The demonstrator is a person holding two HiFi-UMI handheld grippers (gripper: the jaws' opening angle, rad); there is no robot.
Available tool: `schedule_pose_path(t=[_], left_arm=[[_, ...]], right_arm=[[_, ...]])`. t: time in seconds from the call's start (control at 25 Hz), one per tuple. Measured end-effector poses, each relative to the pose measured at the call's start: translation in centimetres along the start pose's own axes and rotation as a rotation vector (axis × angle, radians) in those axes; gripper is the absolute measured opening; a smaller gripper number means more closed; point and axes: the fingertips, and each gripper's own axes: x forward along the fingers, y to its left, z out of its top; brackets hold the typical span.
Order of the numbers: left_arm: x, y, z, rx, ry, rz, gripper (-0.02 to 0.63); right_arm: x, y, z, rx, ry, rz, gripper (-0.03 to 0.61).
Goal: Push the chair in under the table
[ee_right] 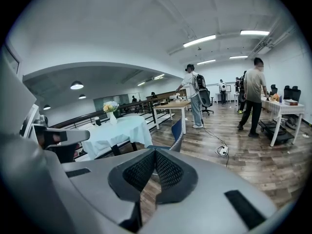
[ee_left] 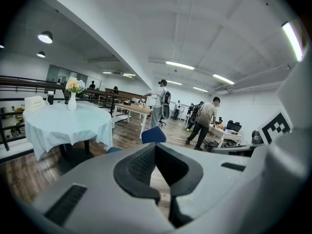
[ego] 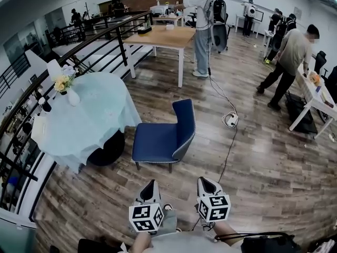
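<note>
I see a white vase of flowers [ego: 71, 96] at the left, near a black railing [ego: 84, 45]. Farther off, a person [ego: 201, 33] stands beside a wooden desk [ego: 160, 37]. A power strip [ego: 230, 120] lies on the floor, and a second person [ego: 288, 57] bends at the far right.

The floor [ego: 263, 157] is laid in wood planks. A black railing [ego: 100, 38] is run along the left side. A wooden desk [ego: 163, 36] on white legs is set farther back, and a white desk [ego: 310, 100] at the right. A cable [ego: 224, 96] is trailed across the floor to a power strip [ego: 230, 120]. The walls [ee_left: 243, 108] are painted white, and the ceiling [ee_left: 146, 23] is lit by long strips [ee_left: 180, 65] and round lamps [ee_left: 45, 36].
</note>
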Motion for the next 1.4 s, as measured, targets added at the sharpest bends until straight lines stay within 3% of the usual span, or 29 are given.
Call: schedule_pose_path(t=[0.48,0.88,1.4], left_arm=[[7.6,1.7,3.6,0.023,0.002,-0.055,0.005],[12.8,5.6,6.9,0.032,-0.011,-0.05,0.005],[16.8,8.8,7.1,0.013,0.015,-0.057,0.005]], right_arm=[[7.3,-0.9,4.4,-0.018,-0.013,-0.006,0.017],[13.7,-0.6,8.2,-0.02,-0.032,-0.006,0.017],[17.9,-0.6,8.6,-0.02,0.001,-0.031,0.017]])
